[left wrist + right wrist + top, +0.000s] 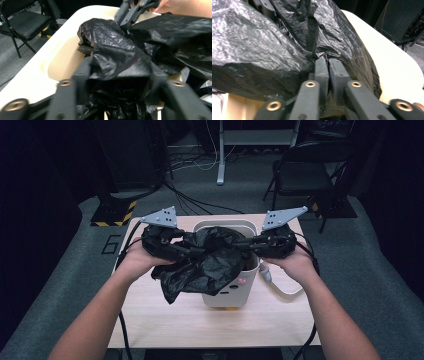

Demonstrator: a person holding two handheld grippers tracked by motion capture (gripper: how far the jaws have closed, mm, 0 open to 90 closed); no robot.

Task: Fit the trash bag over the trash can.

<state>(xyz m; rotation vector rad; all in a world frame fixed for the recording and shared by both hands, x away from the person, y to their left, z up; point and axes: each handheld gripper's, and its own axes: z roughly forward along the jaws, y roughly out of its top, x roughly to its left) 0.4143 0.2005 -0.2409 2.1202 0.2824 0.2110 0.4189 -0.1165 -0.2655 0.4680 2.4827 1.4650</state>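
Black, crinkled plastic makes up the bin bag [207, 262], a thin glossy film bunched into folds over the mouth of a cream waste bin [227, 292] that stands on the pale wooden table [270, 320]. In the high view the bag stretches roughly sideways between the two grippers, its long axis running left to right across the bin's opening, while a loose flap hangs down over the bin's front-left wall toward the person. The bin's rounded rim [62, 32] shows bare beside the bag in the left gripper view.

On the left, the left gripper [172, 247] has its jaws standing partly apart with a wad of the film bulging between them; whether the pads press on it I cannot tell. Over at the other side, the right gripper [255, 244] has its jaws drawn almost together, pinching a thin fold of the bag [324, 56] at the bin's edge.
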